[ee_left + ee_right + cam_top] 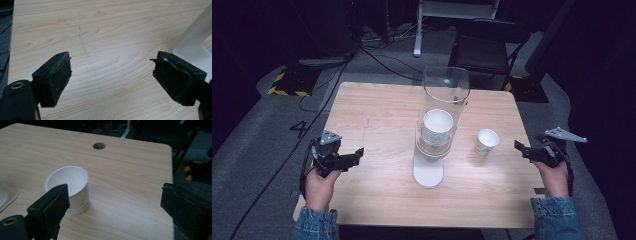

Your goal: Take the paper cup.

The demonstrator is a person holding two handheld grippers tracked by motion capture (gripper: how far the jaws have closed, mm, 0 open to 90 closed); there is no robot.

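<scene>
A clear plastic cup dispenser tube (445,95) stands mid-table on a white base (428,172), with a stack of white paper cups (437,127) inside it. A single white paper cup (487,141) stands upright to its right, also in the right gripper view (68,187), just beyond the left jaw. My left gripper (357,154) hovers over the table's left part, open and empty (111,75); the white base (193,42) shows at its right. My right gripper (518,146) is at the table's right edge, open and empty (113,207).
The wooden table (377,115) has a round cable hole (99,145) near its far edge. A black chair (484,47) and cables (377,55) lie on the floor behind the table. Yellow-black tape (287,90) marks the floor at left.
</scene>
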